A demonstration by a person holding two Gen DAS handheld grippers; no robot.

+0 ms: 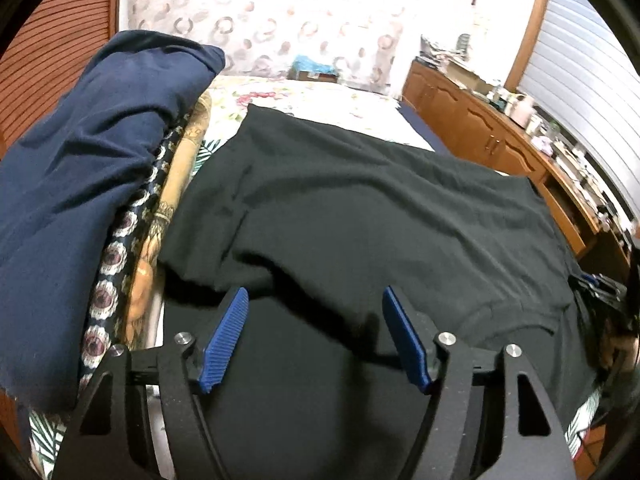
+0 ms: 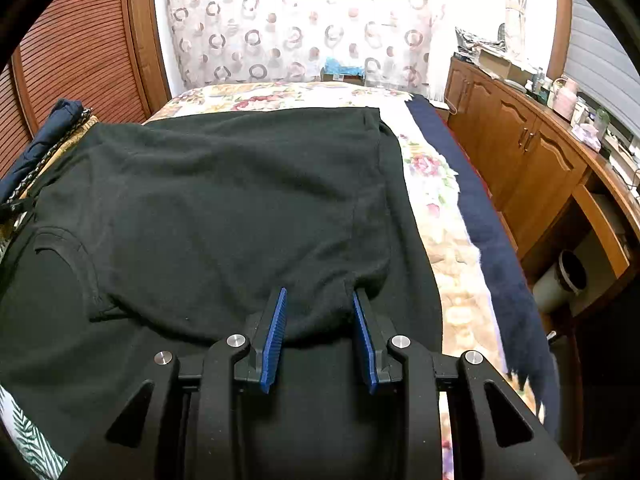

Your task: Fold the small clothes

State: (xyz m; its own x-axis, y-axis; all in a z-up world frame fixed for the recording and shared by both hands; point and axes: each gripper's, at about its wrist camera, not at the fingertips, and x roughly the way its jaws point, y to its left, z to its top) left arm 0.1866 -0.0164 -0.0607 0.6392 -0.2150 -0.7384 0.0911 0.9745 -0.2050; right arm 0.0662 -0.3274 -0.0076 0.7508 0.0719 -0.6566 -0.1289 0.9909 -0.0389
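The black t-shirt (image 2: 224, 200) lies spread across the floral bedspread (image 2: 432, 184), collar (image 2: 80, 264) toward you on the left side of the right wrist view, hem far up the bed. A fold already sits at the near end, with a layer doubled over below the collar.

Your right gripper (image 2: 319, 304) has its blue pads narrowed around a bunched ridge of black cloth at the near right shoulder area. The fabric fills the gap between them, so it reads as pinching the shirt. Your left gripper (image 1: 314, 300) is spread wide over the near left part of the same shirt. The cloth lies under and between the fingers, and no pad presses on it. The sleeve edge (image 1: 208, 276) sits just past the left pad.

Handling, as a judgement: soft knit, light, totally limp. It will drape and sag the moment you lift it and will not hold any line on its own. It's not slippery and the ribbed pads should bite fine. It's not fragile either, but a thin pinch can catch only the top layer, so you drag one ply and leave the other.

Take hold at seams and edges: shoulder seam or sleeve edge on the left, matching the right pinch. Grab both layers and keep the two hands level so the fold line stays straight.

The navy garment (image 1: 92, 168) is piled on patterned cloth (image 1: 120, 280) just beside the shirt's left edge. Keep clear of it.
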